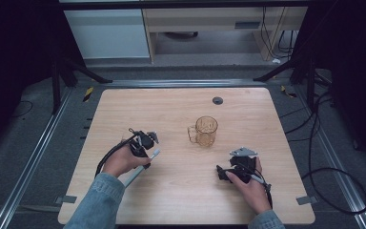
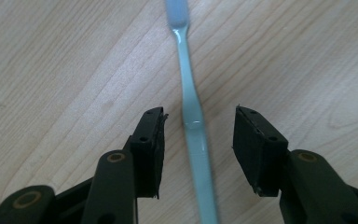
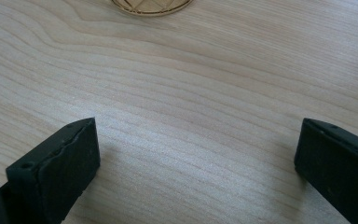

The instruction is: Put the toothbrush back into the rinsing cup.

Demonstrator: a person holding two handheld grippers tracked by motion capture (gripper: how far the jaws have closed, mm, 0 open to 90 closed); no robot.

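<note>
The left gripper [image 2: 198,140] straddles a pale blue spatula [image 2: 192,112] lying on the worktop [image 1: 181,191] at about 8 o'clock from the mug [image 1: 205,131]; its jaws are released, not touching it. The right gripper [image 3: 196,172], at 5 o'clock, gapes wide with nothing between.

Pale blue-grey spatula [image 2: 192,121] lying on wooden table [image 2: 65,70], between 2 black jaws (neither pad touching it)
</note>
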